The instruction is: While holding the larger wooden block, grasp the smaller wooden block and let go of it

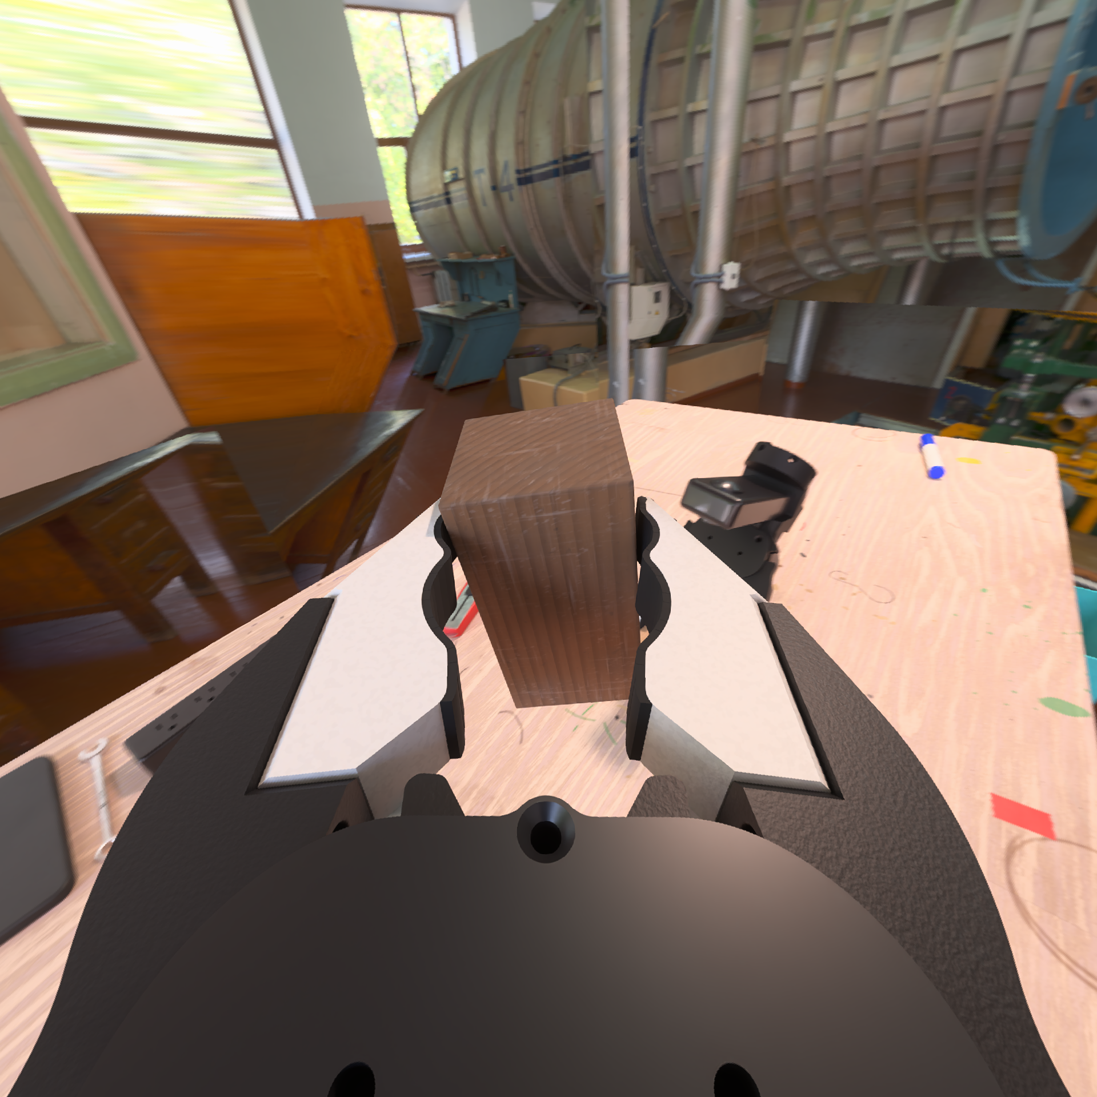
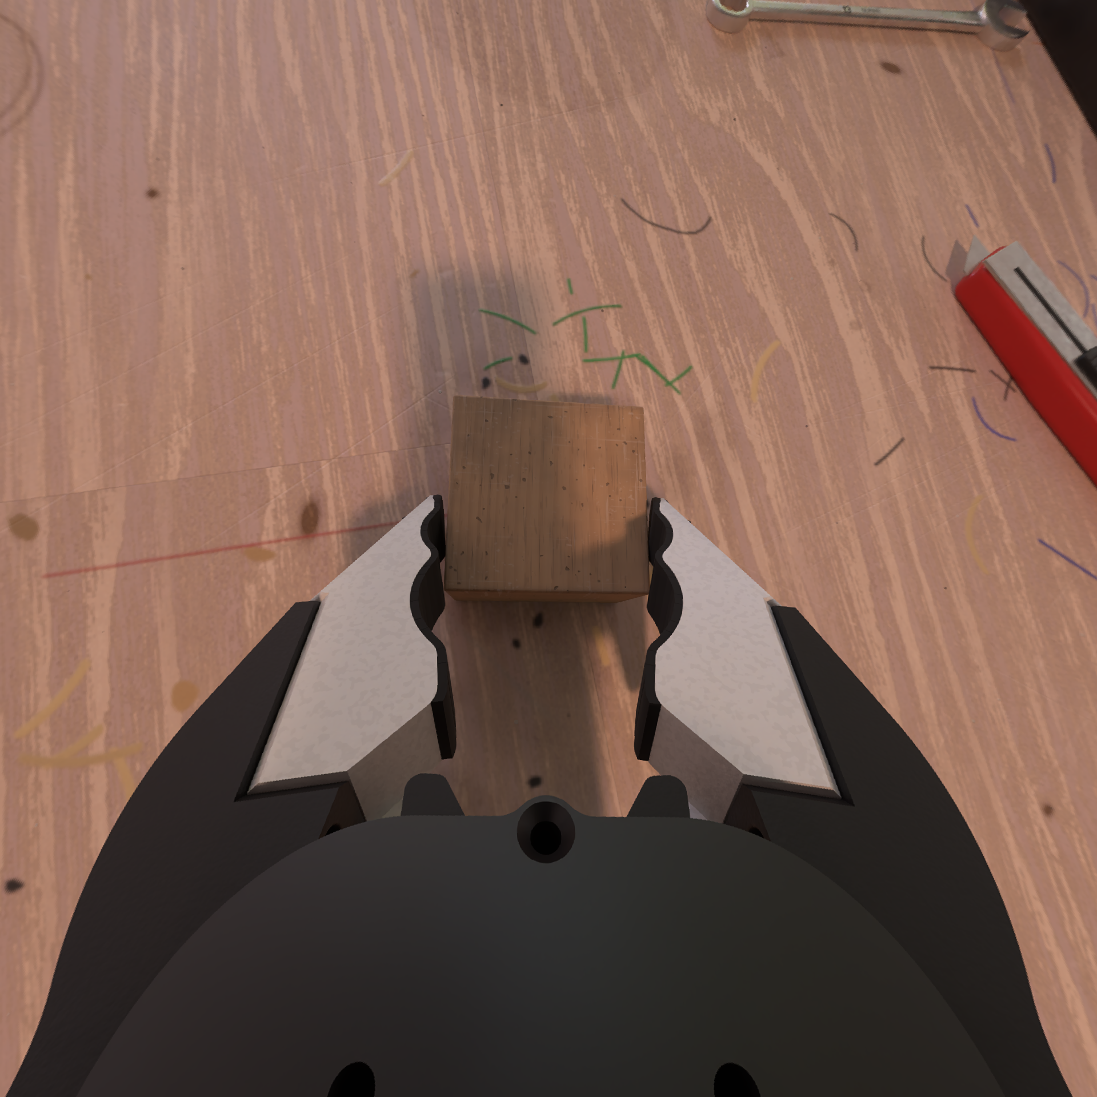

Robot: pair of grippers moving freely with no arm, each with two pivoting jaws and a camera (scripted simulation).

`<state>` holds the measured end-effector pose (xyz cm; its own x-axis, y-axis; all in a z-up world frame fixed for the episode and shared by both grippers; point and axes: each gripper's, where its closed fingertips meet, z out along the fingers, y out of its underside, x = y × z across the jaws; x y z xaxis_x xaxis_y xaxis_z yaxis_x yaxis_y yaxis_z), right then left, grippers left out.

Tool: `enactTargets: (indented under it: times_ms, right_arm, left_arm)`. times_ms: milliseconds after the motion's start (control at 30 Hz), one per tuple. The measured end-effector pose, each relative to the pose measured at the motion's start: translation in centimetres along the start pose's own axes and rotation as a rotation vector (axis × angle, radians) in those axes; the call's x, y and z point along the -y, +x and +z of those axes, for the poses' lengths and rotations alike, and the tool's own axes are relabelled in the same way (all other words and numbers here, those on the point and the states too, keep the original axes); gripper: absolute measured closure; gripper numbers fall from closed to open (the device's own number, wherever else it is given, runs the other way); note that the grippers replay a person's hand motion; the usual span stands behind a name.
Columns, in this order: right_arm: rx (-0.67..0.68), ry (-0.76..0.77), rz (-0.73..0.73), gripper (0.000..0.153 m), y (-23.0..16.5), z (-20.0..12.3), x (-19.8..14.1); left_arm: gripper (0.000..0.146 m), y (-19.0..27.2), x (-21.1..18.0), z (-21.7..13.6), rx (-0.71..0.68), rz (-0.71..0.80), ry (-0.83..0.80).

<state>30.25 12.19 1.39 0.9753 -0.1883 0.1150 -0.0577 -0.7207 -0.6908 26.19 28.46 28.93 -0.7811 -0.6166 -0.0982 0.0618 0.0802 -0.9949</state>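
Both blocks look rigid and light: my left gripper [image 1: 543, 522] clamps the larger wooden block [image 1: 543, 552] by its flat sides, while my right gripper [image 2: 545, 522] sits snug against the flat sides of the smaller wooden block [image 2: 545, 495] on the bench [image 2: 237, 297].

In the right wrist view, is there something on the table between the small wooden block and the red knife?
No object lies there. In the right wrist view, the table between the smaller wooden block and the red utility knife carries only pen marks.

Bright daylight is admitted through blurred windows [image 1: 148, 107]; soft shadows are cast on the counter [image 2: 237, 297]; edges are bowed by wide-angle distortion.
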Motion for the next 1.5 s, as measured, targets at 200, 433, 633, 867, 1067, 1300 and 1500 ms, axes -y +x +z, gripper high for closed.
enactTargets:
  times_ms: [200, 433, 633, 867, 1067, 1300, 1500]
  right_arm:
    - [0.036, 0.039, 0.093, 0.086, 0.9, 0.1, -0.3]
    - [0.030, 0.041, 0.098, 0.086, 2.6, -0.1, -0.9]
    - [0.027, 0.052, 0.108, 0.085, 4.0, -0.2, -1.3]
    - [0.006, 0.103, 0.108, 0.052, 5.5, -2.7, -1.1]
    - [-0.211, 0.100, 0.287, 0.059, 11.5, -7.5, -2.6]
    - [-0.334, 0.017, 0.278, 0.061, 13.1, -9.0, -4.0]
    - [-0.298, 0.157, 0.333, 0.069, 13.4, -10.2, -3.0]
  left_arm:
    - [0.086, 2.8, 2.1, 2.3, -0.130, -0.018, 0.047]
    - [0.086, 5.2, 2.3, 4.7, -0.222, -0.026, 0.028]
    - [0.086, 6.0, 2.2, 6.6, -0.242, -0.014, -0.003]
    - [0.086, 6.7, 2.0, 8.0, -0.265, -0.004, 0.004]
    - [0.086, 6.5, 1.7, 8.6, -0.280, -0.030, 0.041]
    - [0.086, 5.6, 0.6, 9.4, -0.290, -0.046, 0.016]
    - [0.086, 1.9, 2.4, 5.9, -0.083, 0.066, 0.033]
